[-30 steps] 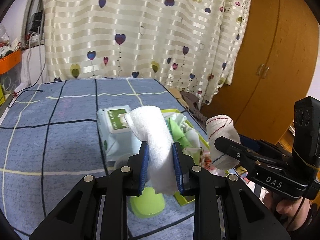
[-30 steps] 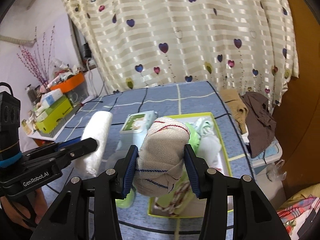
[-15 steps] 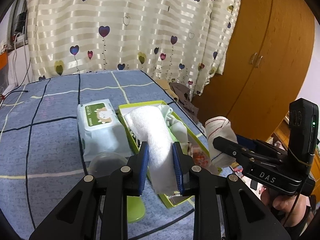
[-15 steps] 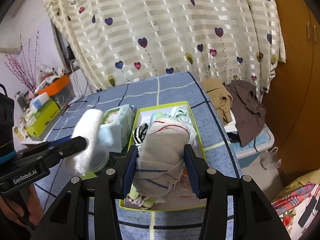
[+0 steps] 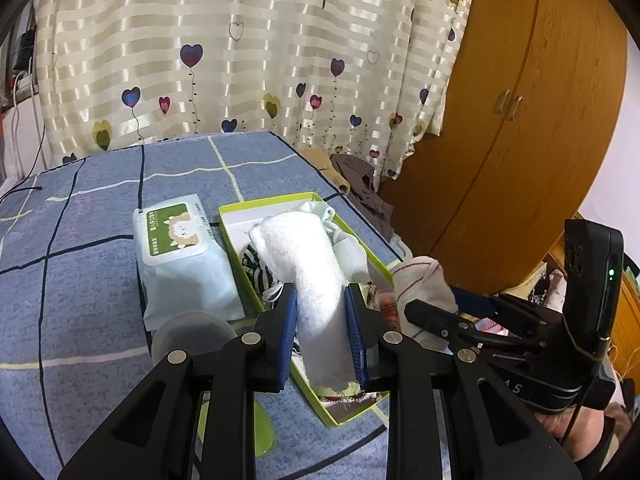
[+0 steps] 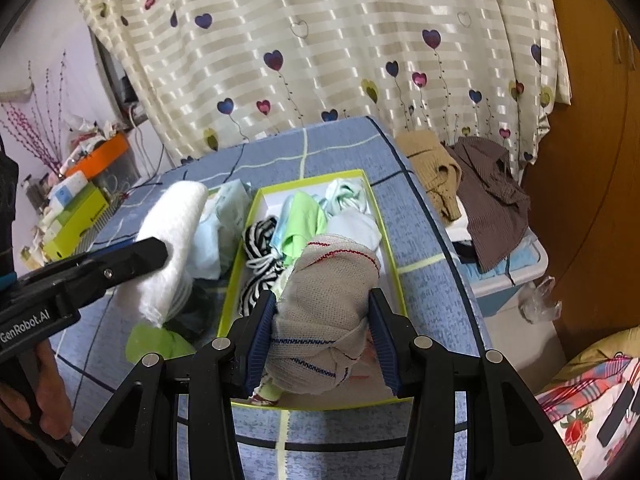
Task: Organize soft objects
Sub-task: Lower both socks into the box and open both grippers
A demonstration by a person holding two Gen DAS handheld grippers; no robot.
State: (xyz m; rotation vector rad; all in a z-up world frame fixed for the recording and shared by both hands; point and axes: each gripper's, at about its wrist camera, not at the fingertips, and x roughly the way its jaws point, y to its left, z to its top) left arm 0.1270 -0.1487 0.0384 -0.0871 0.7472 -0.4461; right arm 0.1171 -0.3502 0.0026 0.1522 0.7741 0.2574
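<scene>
Left claw [image 6: 160, 250] reads "GenRobot.AI"; right claw [image 5: 416, 312] "AS".

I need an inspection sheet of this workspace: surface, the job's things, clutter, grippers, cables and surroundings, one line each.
Surface: blue checked cover, mostly bare at the far side.
Job's things: white rolled towel and knotted beige cloth, both held above the green-rimmed box, which holds a striped cloth and pale garments.
Clutter: wet-wipes pack, clear lid and green lid beside the box.
Grippers: left gripper shut on the towel; right gripper shut on the beige cloth.
Cables: black cable at the cover's far left edge.
Surroundings: heart-print curtain, wooden wardrobe, brown clothes on a bin.
</scene>
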